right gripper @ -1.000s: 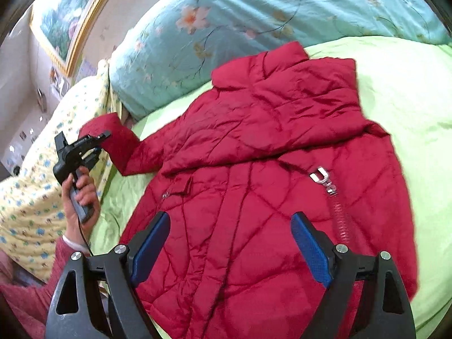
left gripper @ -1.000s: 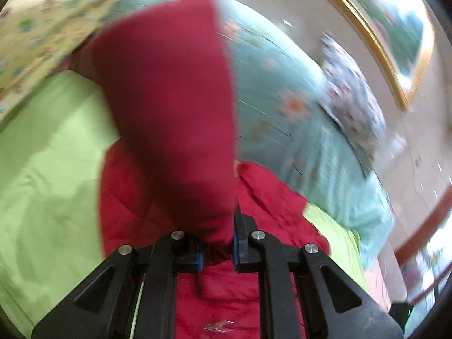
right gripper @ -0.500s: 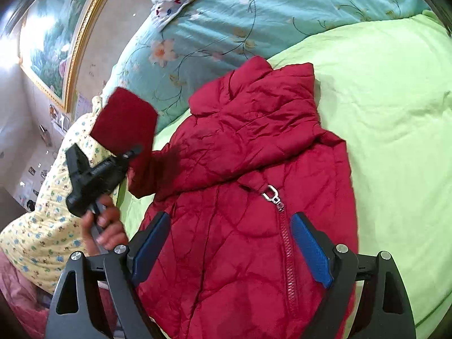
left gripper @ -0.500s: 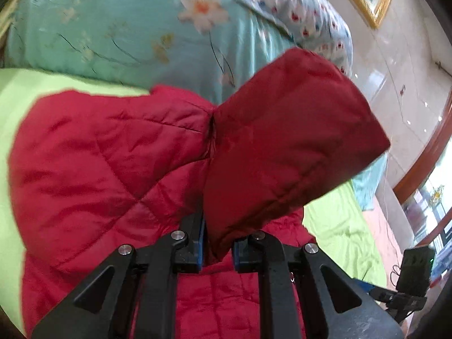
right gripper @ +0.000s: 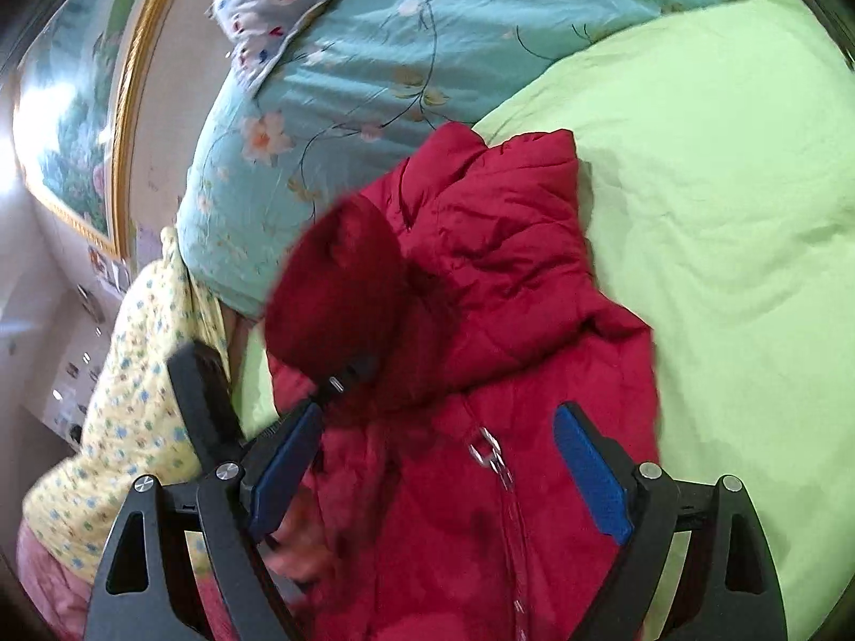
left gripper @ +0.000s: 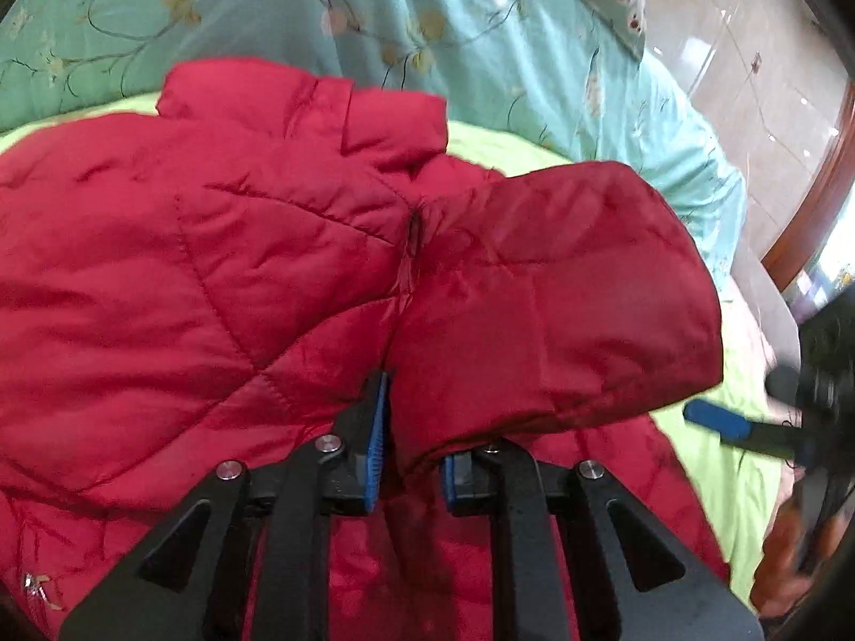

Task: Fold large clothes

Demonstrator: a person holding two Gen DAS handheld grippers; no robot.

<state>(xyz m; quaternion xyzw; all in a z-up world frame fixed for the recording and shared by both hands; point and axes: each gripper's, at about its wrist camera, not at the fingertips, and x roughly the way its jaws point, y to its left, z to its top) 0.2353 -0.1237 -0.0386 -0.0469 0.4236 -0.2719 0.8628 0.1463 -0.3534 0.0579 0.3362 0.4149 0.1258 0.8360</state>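
Holding the sleeve [left gripper: 556,288] pinched in our left gripper [left gripper: 411,459], we carry it over the red jacket [right gripper: 507,320] mid-bed to fold it inward; our right gripper [right gripper: 435,481] hovers wide, empty.

The left gripper [left gripper: 409,438] was clamped down tight on the cuff end of the red jacket's sleeve [left gripper: 550,299], its blue pads nearly together with just the fabric pinched between them, pointing down toward the bed at a slant. In the right wrist view you could see that same gripper [right gripper: 347,374] over on the left, with the hand [right gripper: 299,545] wrapped round its handle lower down, pretty blurry. The right gripper [right gripper: 438,475] hung over the jacket's zipped front with its jaws spread wide, blue pads well apart and nothing gripped, also angled downward.
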